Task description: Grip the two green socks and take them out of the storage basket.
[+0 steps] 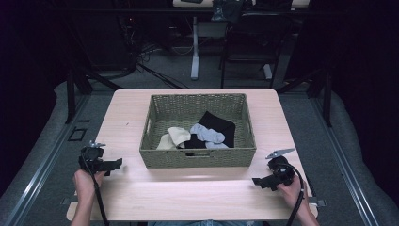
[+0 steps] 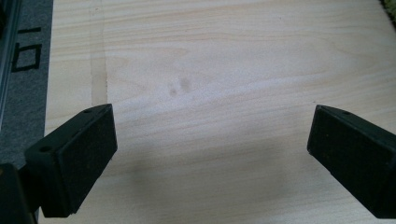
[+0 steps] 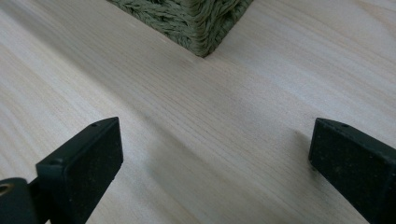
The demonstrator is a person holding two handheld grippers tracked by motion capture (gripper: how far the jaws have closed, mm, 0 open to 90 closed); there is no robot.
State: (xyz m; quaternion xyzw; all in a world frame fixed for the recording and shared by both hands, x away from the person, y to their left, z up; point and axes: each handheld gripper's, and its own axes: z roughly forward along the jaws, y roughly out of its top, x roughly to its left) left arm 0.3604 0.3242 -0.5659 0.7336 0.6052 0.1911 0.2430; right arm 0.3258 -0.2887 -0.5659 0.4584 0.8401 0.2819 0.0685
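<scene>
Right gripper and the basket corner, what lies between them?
Only bare table: the right gripper view shows plain wood from the open right gripper up to the woven basket corner.

Setting: lab or test bay, dim. Pale wooden table (image 1: 188,193) on grey carpet, framed by black metal struts (image 1: 71,94). Behind: tangled cables (image 1: 136,59), a desk leg (image 1: 195,47), a dark chair (image 1: 249,42).

A woven olive basket (image 1: 197,157) sat mid-table, holding a loose heap of socks (image 1: 200,135) — cream, grey and black — piled toward its near wall.
</scene>
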